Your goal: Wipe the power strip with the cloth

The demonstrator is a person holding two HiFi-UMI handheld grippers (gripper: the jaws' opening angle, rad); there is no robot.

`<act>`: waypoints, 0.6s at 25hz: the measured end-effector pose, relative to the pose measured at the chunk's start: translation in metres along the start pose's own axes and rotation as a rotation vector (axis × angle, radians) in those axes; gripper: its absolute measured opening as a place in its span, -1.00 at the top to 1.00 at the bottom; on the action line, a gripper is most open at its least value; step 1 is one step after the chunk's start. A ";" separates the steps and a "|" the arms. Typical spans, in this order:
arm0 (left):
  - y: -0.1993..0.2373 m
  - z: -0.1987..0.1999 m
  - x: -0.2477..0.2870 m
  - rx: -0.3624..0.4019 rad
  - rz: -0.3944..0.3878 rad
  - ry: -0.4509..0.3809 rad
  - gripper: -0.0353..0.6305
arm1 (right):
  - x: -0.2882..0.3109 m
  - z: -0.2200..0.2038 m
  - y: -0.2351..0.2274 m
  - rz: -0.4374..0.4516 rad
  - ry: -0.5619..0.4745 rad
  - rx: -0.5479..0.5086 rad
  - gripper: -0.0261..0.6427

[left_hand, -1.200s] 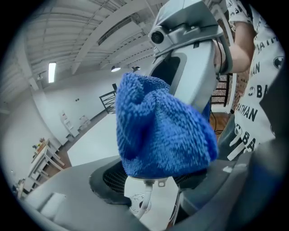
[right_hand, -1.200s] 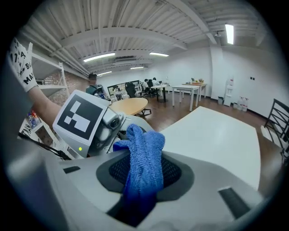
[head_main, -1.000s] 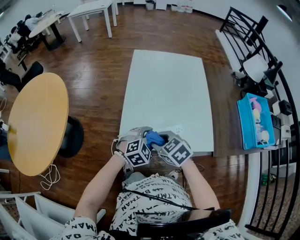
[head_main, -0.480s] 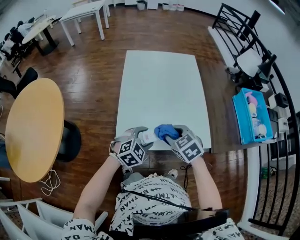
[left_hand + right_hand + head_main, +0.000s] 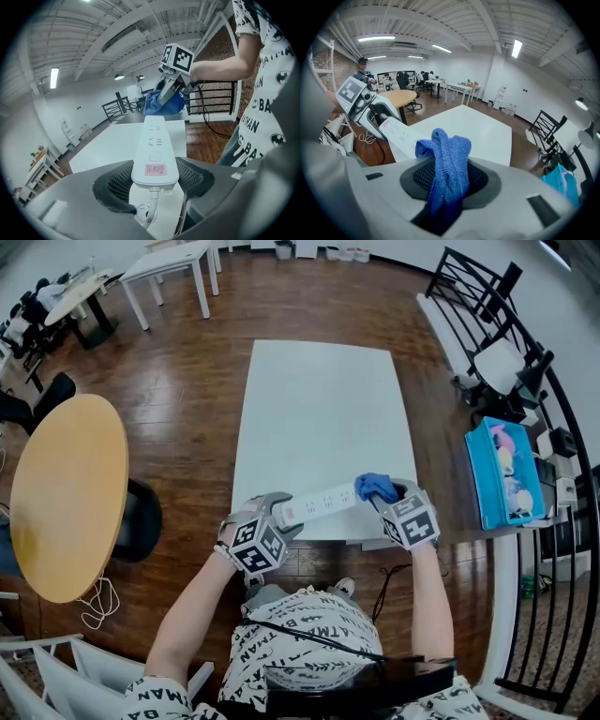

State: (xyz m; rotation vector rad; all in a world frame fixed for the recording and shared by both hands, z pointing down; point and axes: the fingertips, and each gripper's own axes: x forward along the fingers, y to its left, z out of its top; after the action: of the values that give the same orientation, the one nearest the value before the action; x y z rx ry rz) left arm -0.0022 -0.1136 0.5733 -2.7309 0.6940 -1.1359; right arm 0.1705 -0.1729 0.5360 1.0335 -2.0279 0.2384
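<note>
Open-plan office or lab workspace, industrial loft type. Evidence: wood plank floor [image 5: 187, 390]; long white table [image 5: 319, 418] mid-room, round wooden table [image 5: 70, 493] off its left edge, more white desks [image 5: 178, 261] at the far end. Right gripper view: exposed ceiling beams [image 5: 487, 23], strip lights [image 5: 376, 39], people seated at desks [image 5: 424, 75]. Brick wall [image 5: 215, 70]. Black metal railing [image 5: 548, 615] bounds the right side.

Left tool [image 5: 154, 180] gripping power strip [image 5: 153, 146], blue cloth [image 5: 161, 104]

The person's shirt [image 5: 309, 638] carries repeated black "BATMAN" lettering with bat emblems. The pink label [image 5: 155, 169] at the cord end of the power strip [image 5: 153, 140] bears handwritten characters, which are illegible.
</note>
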 end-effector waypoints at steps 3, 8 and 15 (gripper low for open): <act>0.000 0.000 0.002 -0.005 0.000 0.008 0.05 | -0.012 0.004 -0.011 -0.018 -0.036 0.037 0.52; 0.002 -0.001 0.003 -0.008 0.000 0.013 0.05 | -0.011 0.013 0.007 0.002 -0.042 0.007 0.52; 0.005 0.003 0.007 -0.004 0.003 0.024 0.05 | 0.009 0.020 0.057 0.092 -0.030 -0.044 0.52</act>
State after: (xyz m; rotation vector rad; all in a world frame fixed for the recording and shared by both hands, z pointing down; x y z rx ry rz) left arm 0.0027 -0.1212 0.5749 -2.7223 0.7041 -1.1694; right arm 0.1138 -0.1509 0.5405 0.9232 -2.1006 0.2264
